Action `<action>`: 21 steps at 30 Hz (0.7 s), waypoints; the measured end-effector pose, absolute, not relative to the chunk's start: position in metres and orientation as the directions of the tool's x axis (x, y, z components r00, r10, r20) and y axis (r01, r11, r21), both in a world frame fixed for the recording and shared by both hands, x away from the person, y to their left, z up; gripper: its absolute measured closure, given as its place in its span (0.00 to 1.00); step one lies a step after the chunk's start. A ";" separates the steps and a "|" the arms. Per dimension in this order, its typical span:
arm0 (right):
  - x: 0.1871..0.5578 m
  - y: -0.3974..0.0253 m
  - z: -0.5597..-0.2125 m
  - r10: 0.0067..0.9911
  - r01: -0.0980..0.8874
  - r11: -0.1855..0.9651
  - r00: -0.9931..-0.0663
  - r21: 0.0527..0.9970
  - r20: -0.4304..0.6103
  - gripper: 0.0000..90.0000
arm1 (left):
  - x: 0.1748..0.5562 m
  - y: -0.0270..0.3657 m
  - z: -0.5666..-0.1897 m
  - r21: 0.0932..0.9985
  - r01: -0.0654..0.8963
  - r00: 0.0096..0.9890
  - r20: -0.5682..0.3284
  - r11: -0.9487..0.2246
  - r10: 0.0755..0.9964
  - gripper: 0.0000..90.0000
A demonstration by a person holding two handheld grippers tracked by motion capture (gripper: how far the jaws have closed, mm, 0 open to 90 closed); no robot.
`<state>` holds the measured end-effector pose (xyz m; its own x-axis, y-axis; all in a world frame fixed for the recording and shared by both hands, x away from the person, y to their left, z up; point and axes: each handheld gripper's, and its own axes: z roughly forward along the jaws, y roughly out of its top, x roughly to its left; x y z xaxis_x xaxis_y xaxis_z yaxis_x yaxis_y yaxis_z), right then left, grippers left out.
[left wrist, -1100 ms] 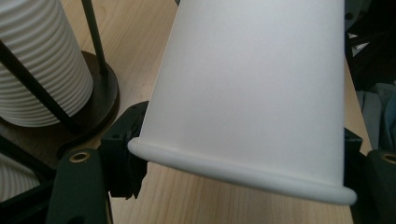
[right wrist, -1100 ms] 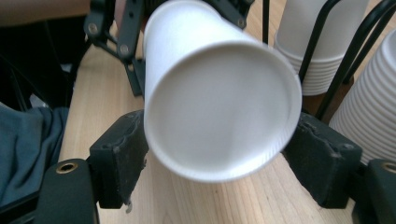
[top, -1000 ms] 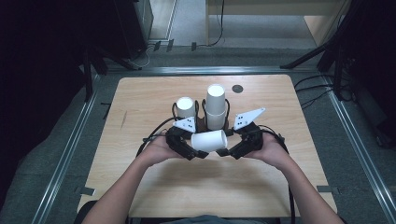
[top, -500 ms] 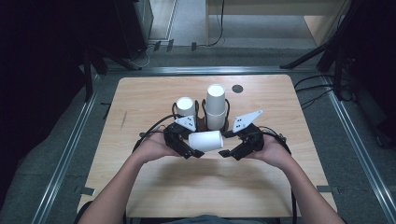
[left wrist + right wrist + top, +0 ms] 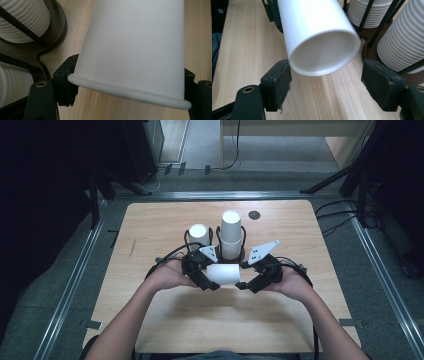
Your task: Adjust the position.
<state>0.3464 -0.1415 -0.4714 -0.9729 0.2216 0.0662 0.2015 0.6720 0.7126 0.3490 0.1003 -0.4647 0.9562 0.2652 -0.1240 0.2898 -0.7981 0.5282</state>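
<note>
Cup shifted slightly toward the person since 1 s ago; handover between claws.
White paper cup (image 5: 223,273) lies sideways above the surface (image 5: 165,330), just in front of the cup holder (image 5: 220,251) w/ its two stacks. Left claw (image 5: 209,281) clamped on cup near the rolled rim (image 5: 125,93). Right claw (image 5: 243,285) wide, pads (image 5: 277,82) either side of the open mouth, not touching. Close right gently on the wall, don't crush; release left only after.
</note>
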 end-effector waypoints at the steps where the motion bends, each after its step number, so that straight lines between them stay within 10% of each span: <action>1: 0.346 -0.141 -0.471 0.222 0.202 0.672 -0.973 0.713 0.066 0.27 | 0.349 0.099 -0.466 0.516 0.289 0.957 -0.121 -0.806 0.265 0.29; 21: 0.339 -0.123 -0.479 0.134 0.135 0.713 -0.989 0.688 0.056 0.33 | 0.345 0.078 -0.476 0.428 0.273 0.961 -0.152 -0.861 0.230 0.27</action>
<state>0.3389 -0.1226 -0.4789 -0.9895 0.1336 0.0559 0.1351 0.7128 0.6882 0.3453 0.0778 -0.4756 0.9614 0.2298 -0.1515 0.2734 -0.8614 0.4280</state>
